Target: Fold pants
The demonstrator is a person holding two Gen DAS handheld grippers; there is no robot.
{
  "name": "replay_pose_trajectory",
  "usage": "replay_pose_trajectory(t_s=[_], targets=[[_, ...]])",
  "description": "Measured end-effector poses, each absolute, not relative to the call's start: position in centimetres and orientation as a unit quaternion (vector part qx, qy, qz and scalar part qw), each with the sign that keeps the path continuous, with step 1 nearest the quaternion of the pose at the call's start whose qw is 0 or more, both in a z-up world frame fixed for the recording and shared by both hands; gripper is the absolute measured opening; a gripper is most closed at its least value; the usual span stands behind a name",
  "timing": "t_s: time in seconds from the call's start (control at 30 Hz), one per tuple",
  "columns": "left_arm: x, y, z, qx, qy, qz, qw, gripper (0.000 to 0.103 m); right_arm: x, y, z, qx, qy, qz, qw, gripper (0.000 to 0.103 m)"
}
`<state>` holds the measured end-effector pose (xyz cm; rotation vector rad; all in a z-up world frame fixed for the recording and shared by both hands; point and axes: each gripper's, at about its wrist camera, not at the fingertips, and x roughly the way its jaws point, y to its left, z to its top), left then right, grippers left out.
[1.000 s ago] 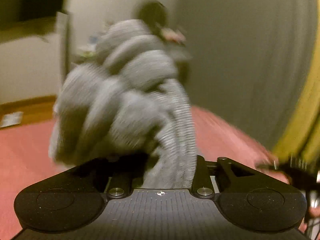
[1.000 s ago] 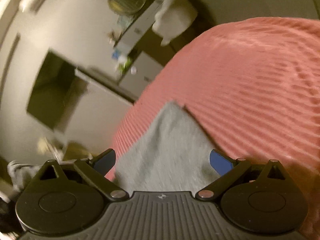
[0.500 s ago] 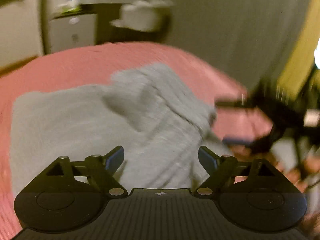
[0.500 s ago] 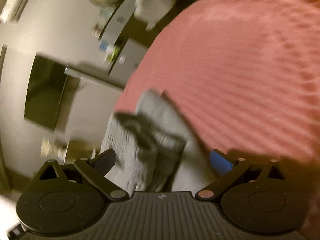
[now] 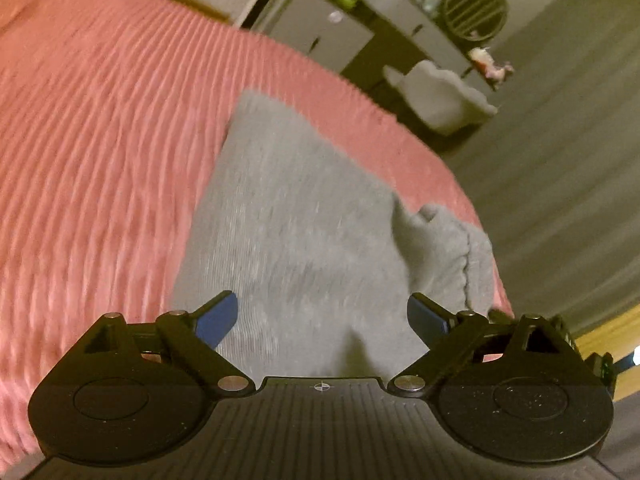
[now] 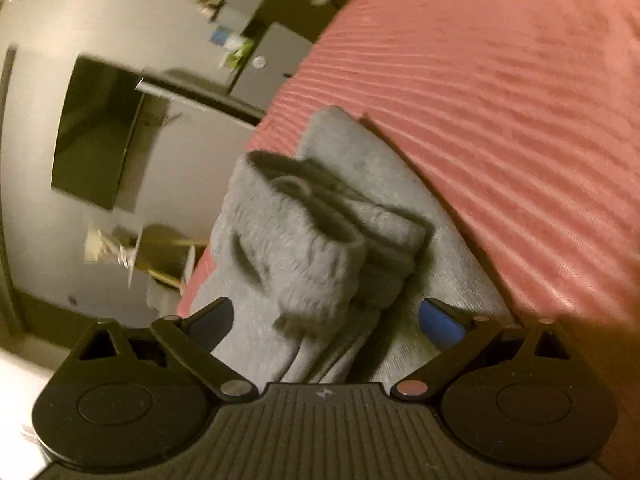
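Grey sweatpants lie on a pink ribbed bedspread near the bed's edge. In the left wrist view they lie mostly flat, with a bunched part at the right. My left gripper is open and empty just above the near end of the pants. In the right wrist view the pants show a gathered, ribbed waistband folded over the flat cloth. My right gripper is open, its blue-padded fingers on either side of that bunch without closing on it.
The pink bedspread fills the rest of the bed. Beyond the bed's edge stand a grey cabinet with small items, a round fan and a white cloth. A dark screen hangs on the wall.
My left gripper has let go of the bunched grey pants and opened; the pants now lie on the bed. My right gripper stayed open and moved closer over the waistband.
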<state>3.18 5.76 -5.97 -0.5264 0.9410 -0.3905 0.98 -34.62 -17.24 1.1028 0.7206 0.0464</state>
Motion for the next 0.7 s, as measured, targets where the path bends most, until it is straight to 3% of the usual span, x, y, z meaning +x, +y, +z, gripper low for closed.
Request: replay_pose_trajectory(t_s=[0.1,0.13,0.17,0.23,0.43,0.5,0.57,0.7], targets=[[3.6,5.6,-6.2,-0.239,0.452,-0.181,0.84,0.096,2.1,-34.6,-17.4,0.533,0.328,0.01,0.78,0.089],[4.0,5.3,-6.4,-0.235,0.453,-0.181,0.841,0.096,2.4,-34.3,-17.2,0.526,0.329,0.009,0.784,0.083],[3.8,5.1,-6.4,-0.234,0.453,-0.18,0.841,0.096,2.3,-34.0,-17.3,0.515,0.332,0.005,0.79,0.07],[3.5,5.3,-6.5,-0.238,0.454,-0.179,0.84,0.096,2.1,-33.5,-16.7,0.499,0.327,-0.002,0.803,0.06],[2.4,6.3,-8.0,-0.244,0.459,-0.171,0.837,0.096,3.0,-33.8,-17.6,0.516,0.341,-0.007,0.786,0.061],[2.2,6.4,-8.1,-0.239,0.462,-0.169,0.837,0.096,3.3,-33.6,-17.4,0.52,0.342,-0.015,0.783,0.056],[2.1,6.6,-7.9,-0.243,0.461,-0.167,0.837,0.096,2.7,-33.0,-15.7,0.521,0.312,-0.014,0.795,0.047],[1.9,7.2,-8.1,-0.261,0.457,-0.158,0.835,0.096,0.1,-32.1,-12.7,0.532,0.228,0.007,0.816,0.044]])
